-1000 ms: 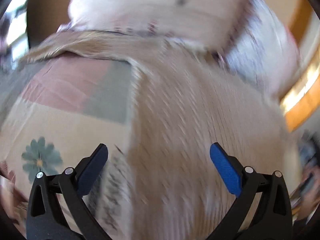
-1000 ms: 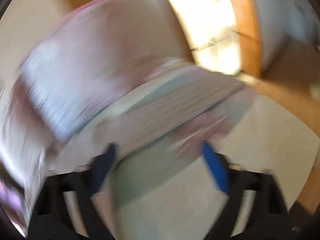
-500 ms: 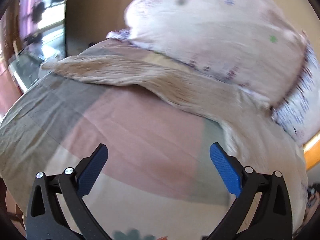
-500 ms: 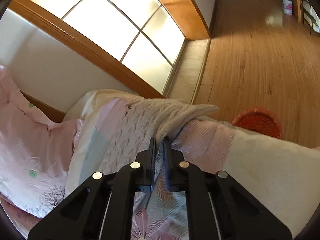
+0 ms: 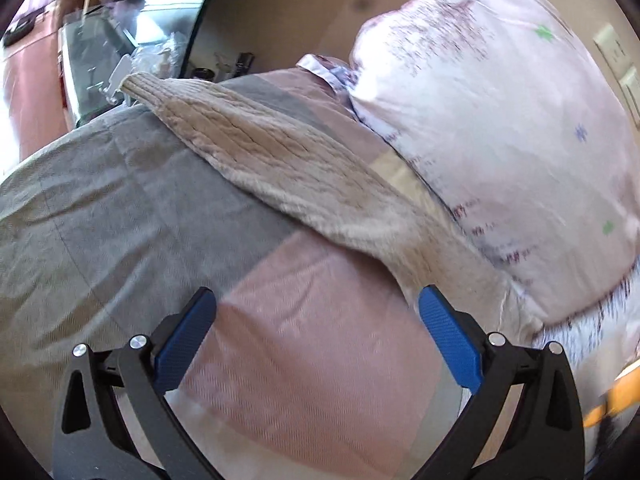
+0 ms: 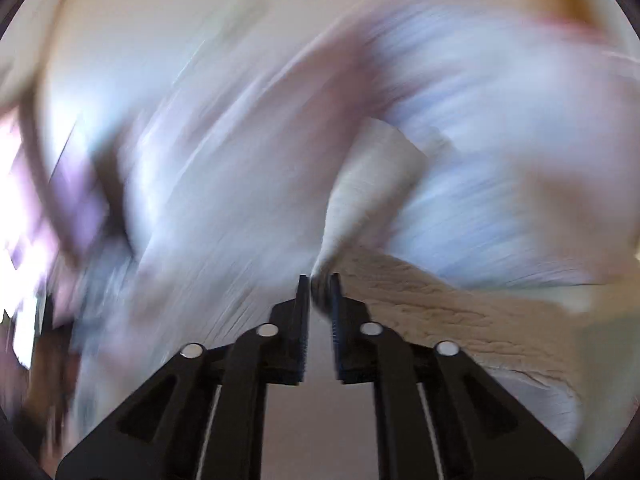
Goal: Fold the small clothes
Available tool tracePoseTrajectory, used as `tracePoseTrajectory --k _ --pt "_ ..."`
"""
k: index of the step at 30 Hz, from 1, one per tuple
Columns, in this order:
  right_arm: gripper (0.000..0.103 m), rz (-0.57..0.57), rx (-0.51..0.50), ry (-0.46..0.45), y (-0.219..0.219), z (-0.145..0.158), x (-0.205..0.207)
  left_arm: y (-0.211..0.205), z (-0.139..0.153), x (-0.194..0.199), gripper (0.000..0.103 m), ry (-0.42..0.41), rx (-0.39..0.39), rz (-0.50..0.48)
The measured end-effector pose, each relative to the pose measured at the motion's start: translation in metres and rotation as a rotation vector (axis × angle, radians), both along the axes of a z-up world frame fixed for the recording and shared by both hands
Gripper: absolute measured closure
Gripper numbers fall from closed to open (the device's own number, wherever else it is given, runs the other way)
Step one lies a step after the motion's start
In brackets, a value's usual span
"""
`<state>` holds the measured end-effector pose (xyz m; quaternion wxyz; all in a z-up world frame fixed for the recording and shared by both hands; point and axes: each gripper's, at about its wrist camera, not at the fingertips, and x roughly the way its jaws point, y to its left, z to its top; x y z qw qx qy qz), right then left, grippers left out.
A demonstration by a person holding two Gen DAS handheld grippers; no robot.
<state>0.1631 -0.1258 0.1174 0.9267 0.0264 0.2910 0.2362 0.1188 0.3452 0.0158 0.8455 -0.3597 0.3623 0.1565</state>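
Note:
A beige cable-knit sweater lies on the bed. In the left wrist view one long sleeve [image 5: 280,148] stretches from the far left edge of the bed towards the right. My left gripper [image 5: 316,336] is open and empty, above the pink and grey bedcover [image 5: 120,216], short of the sleeve. In the right wrist view my right gripper [image 6: 320,280] is shut on a bunched edge of the sweater [image 6: 440,312], and a lifted part of it [image 6: 372,184] rises from the fingertips. That view is heavily blurred.
A large pink pillow [image 5: 500,120] lies against the sweater on the right. Beyond the bed's far left edge stand a glass cabinet and small clutter [image 5: 132,52]. A pale wall [image 6: 200,8] shows behind the blurred bedding.
My right gripper was open a second ago, then shut on the sweater's edge, and it has swung away from the window with it. My left gripper has moved left along the sleeve, still open.

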Motion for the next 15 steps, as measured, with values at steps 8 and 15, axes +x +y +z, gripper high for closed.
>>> tracePoseTrajectory --k 8,15 --pt "0.019 -0.019 -0.073 -0.019 -0.003 -0.016 -0.031 0.058 -0.002 0.005 0.017 -0.048 -0.124 0.146" --pt "0.016 -0.297 0.008 0.081 -0.122 -0.033 -0.038 0.101 -0.009 0.019 0.087 -0.030 -0.191 0.218"
